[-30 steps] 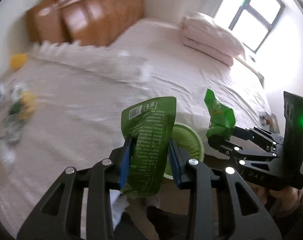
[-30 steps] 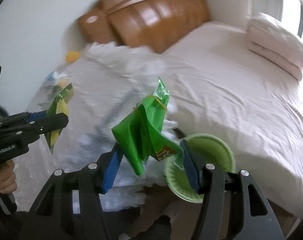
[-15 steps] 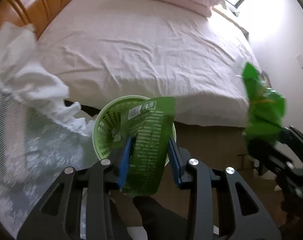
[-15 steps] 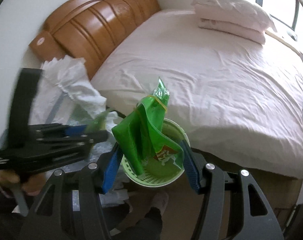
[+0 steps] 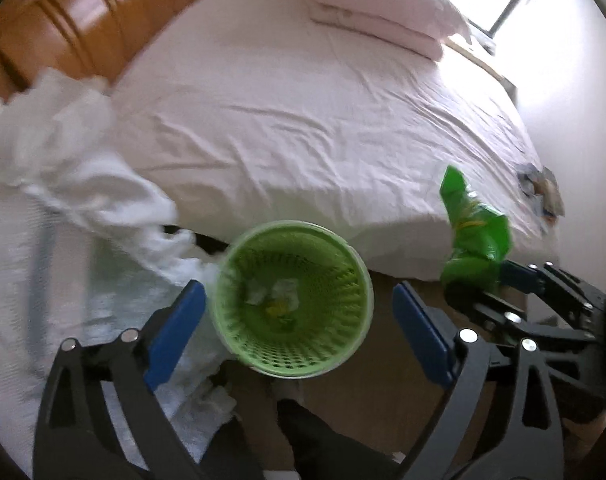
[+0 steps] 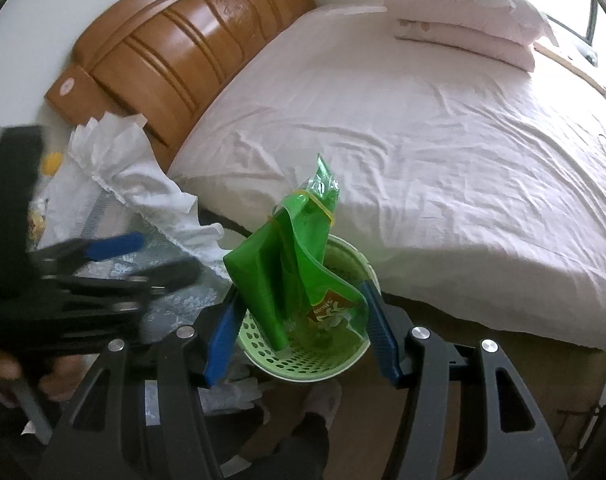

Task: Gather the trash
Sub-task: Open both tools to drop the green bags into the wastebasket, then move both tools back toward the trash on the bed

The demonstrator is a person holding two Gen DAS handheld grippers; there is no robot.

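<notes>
A green perforated basket stands on the floor by the bed, holding a few white and yellowish scraps. My left gripper hangs right over its mouth with the jaws opening wide and nothing between them. In the right wrist view the left gripper shows blurred at the left. My right gripper is shut on a bright green plastic bag tied with a yellow rubber band, just above the basket. From the left wrist view that bag and the right gripper are to the right of the basket.
A bed with a white sheet, stacked pillows and a wooden headboard fills the background. Crumpled white cloth hangs left of the basket. Some wrappers lie at the bed's right edge. A person's foot is below the basket.
The left gripper has opened and the dark green packet is gone from its jaws. Both grippers have come down closer over the basket; the right one still holds its bag.
</notes>
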